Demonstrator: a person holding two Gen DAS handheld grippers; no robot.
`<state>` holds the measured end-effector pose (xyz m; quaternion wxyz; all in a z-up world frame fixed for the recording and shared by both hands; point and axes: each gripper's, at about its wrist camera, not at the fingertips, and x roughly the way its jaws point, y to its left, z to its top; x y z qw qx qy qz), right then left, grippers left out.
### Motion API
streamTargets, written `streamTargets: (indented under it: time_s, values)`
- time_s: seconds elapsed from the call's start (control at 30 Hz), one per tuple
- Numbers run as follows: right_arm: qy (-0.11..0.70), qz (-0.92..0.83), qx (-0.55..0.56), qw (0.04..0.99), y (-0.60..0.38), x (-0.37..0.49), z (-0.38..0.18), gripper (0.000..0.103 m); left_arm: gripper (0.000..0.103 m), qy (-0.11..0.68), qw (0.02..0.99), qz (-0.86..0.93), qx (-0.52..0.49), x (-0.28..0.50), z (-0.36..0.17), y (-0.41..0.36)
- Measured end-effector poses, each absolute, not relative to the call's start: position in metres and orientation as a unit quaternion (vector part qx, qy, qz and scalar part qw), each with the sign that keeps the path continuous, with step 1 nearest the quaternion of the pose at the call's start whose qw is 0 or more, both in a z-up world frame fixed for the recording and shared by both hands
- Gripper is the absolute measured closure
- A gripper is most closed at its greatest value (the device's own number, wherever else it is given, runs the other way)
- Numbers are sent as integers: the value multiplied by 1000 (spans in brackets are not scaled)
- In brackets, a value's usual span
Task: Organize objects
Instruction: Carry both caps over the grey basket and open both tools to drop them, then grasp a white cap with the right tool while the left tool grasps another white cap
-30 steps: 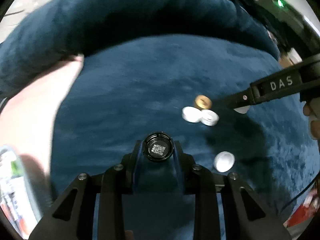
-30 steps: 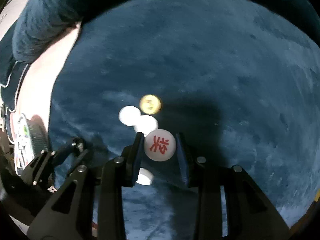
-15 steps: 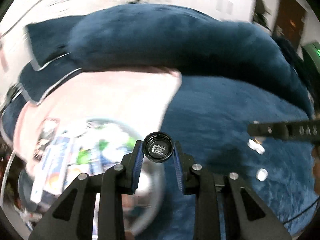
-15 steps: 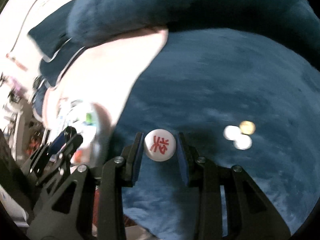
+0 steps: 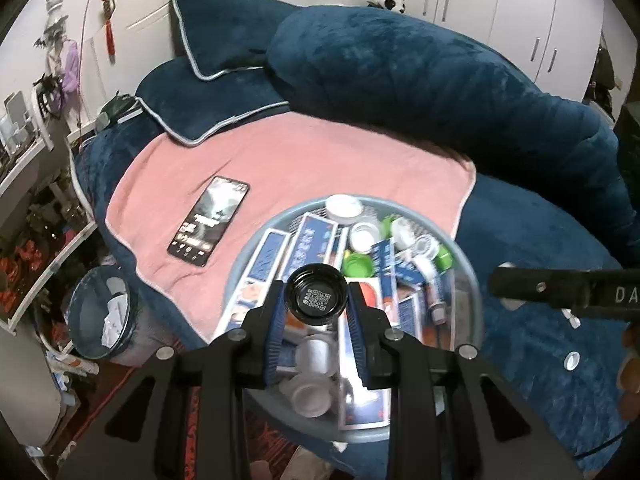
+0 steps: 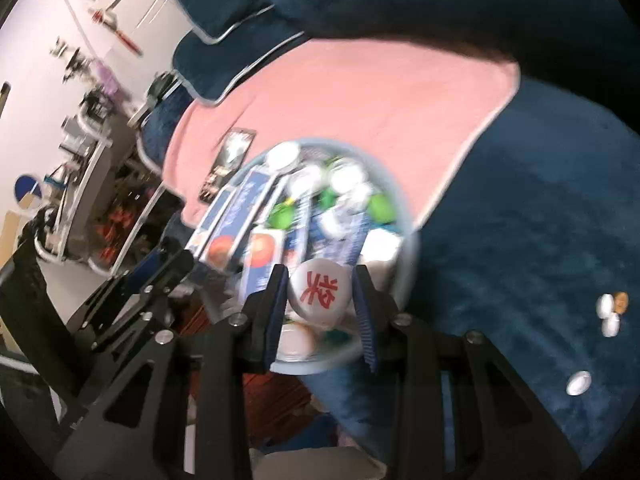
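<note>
My left gripper (image 5: 317, 300) pinches a round black plastic bottle cap (image 5: 317, 299), ribbed at its rim, with a small white QR sticker inside its hollow; the blue ridged pads press its two sides. My right gripper (image 6: 320, 294) is closed the same way on a smooth white plastic cap (image 6: 319, 293) printed with a red character. Both caps hang over a round pale grey-blue basin (image 5: 472, 280) that sits on the bed at the edge of a flat pink towel (image 5: 320, 160).

The basin is crowded: long blue-and-white cardboard toothpaste boxes (image 5: 308, 240) lying side by side, bright green caps (image 5: 356, 263), white caps and small white jars (image 5: 310, 396), and a tube with a screw neck (image 5: 434, 300).

A glossy black phone (image 5: 209, 220) lies flat on the towel. The plush dark-blue blanket (image 5: 540, 240) looks deep and fuzzy, with a thick rolled bolster of the same cloth behind. On it, well apart from the basin, lie loose white caps (image 6: 578, 383) and one gold cap (image 6: 621, 301) touching two white ones. Beside the bed stands a round bin (image 5: 98, 316) holding crumpled paper.
</note>
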<state>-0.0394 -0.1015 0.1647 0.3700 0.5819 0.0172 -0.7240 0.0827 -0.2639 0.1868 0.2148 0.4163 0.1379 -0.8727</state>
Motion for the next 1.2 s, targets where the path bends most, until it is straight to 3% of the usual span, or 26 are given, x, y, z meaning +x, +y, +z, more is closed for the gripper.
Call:
streamTargets:
  time_s: [0.07, 0.1, 0.13, 0.2, 0.27, 0.33, 0.6, 1.2]
  values:
    - [4, -706, 593, 386, -112, -36, 157, 69, 72, 146, 210, -871, 418, 87, 185, -268]
    - [-7, -695, 603, 392, -116, -36, 152, 69, 62, 149, 207, -870, 421, 87, 184, -268]
    - [-18, -686, 612, 393, -119, -36, 149, 69, 40, 153, 202, -870, 423, 88, 184, -269]
    - [-35, -682, 616, 393, -116, -37, 146, 60, 15, 159, 197, -873, 417, 90, 187, -268]
    - [-33, -697, 608, 378, -107, -39, 149, 20, 12, 158, 198, -879, 405, 94, 193, -265]
    - [-38, -716, 598, 358, -94, -41, 155, 4, 3, 149, 206, -878, 405, 93, 199, -264]
    - [44, -769, 583, 259, -50, -49, 156, 0, 1, 101, 232, -876, 410, 86, 214, -245]
    - [-9, -776, 601, 192, 70, -64, 145, 0, 1, 62, 142, -884, 441, 25, 195, -151]
